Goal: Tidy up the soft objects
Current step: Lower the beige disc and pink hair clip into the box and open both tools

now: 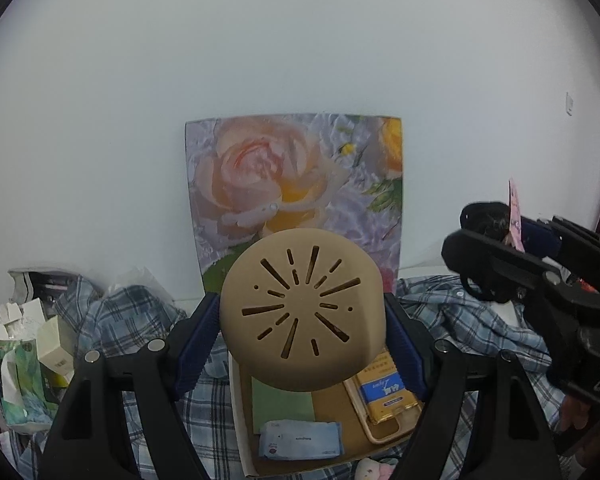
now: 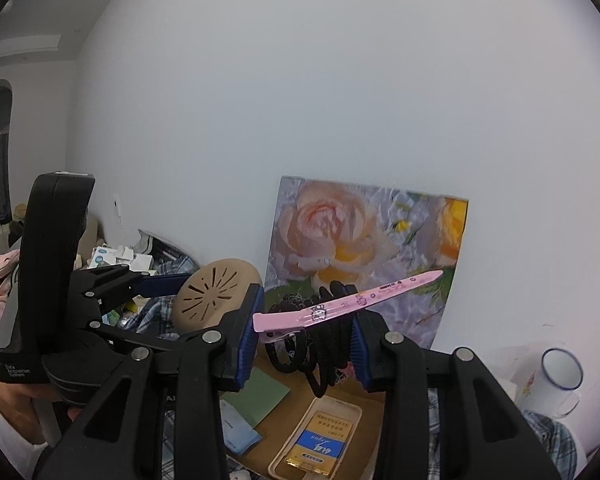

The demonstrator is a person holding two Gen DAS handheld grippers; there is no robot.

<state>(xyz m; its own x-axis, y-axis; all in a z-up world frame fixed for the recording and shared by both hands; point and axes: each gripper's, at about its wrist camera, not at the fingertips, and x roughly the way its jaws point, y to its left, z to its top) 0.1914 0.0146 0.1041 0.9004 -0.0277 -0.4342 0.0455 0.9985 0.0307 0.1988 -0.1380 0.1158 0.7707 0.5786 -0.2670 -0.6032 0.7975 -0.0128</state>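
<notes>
Through the left view, my left tongs [image 1: 303, 336] clamp a tan slotted pad [image 1: 300, 312] above the cardboard box [image 1: 242, 420]; bare wall fills the space beyond. Through the right view, my right tongs [image 2: 304, 344] clamp black hair ties [image 2: 323, 344] with a pink clip [image 2: 351, 300], over the box's far edge.

A round tan silicone pad [image 1: 301, 312] with dark radiating slots, a pink printed hair clip [image 2: 347, 300] on black hair ties [image 2: 323, 344], a blue-and-white plaid cotton shirt [image 1: 148, 312], a peach-rose floral canvas [image 1: 296, 184], and a yellow-and-blue carton [image 1: 383, 392] in a beige case show against a white wall [image 1: 300, 40].
</notes>
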